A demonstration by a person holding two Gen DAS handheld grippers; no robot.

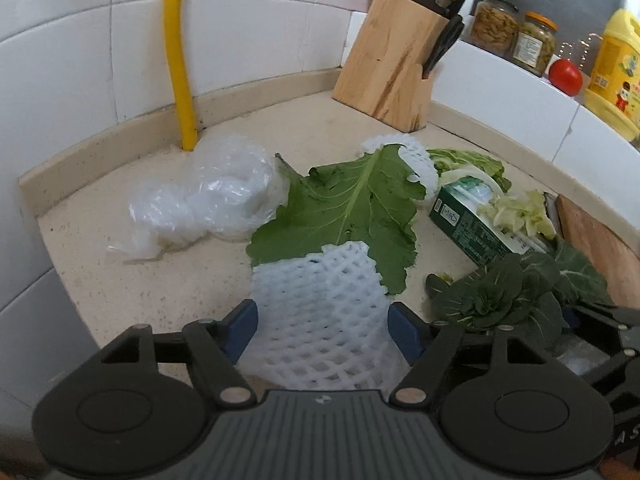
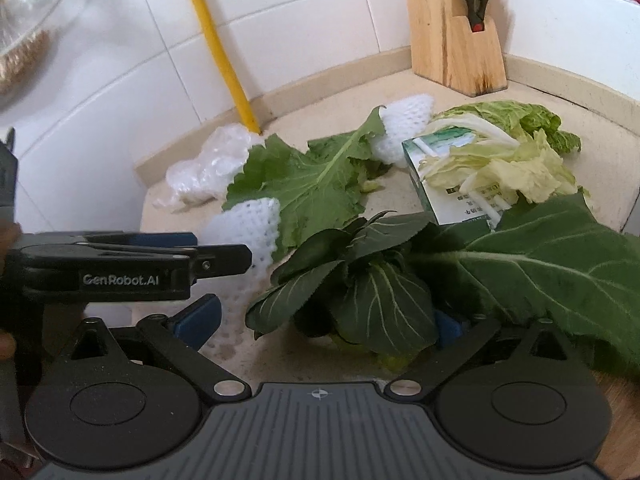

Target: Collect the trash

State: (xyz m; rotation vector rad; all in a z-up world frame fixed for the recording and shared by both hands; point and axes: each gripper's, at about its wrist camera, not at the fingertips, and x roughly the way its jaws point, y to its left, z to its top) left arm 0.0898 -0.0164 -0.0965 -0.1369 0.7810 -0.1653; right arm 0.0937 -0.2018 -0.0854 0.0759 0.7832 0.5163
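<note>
foam net [image 1: 320,312] between left gripper [image 1: 322,326] jaws — bok choy [image 2: 352,280] between right gripper [image 2: 324,320] jaws.

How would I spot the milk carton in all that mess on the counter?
Find the wooden knife block in the tiled corner. Down the counter from it, past a pale cabbage leaf, lies the green carton on its side, cabbage scraps piled on it. It is the only boxy, printed thing among leaves and white foam netting.
</note>
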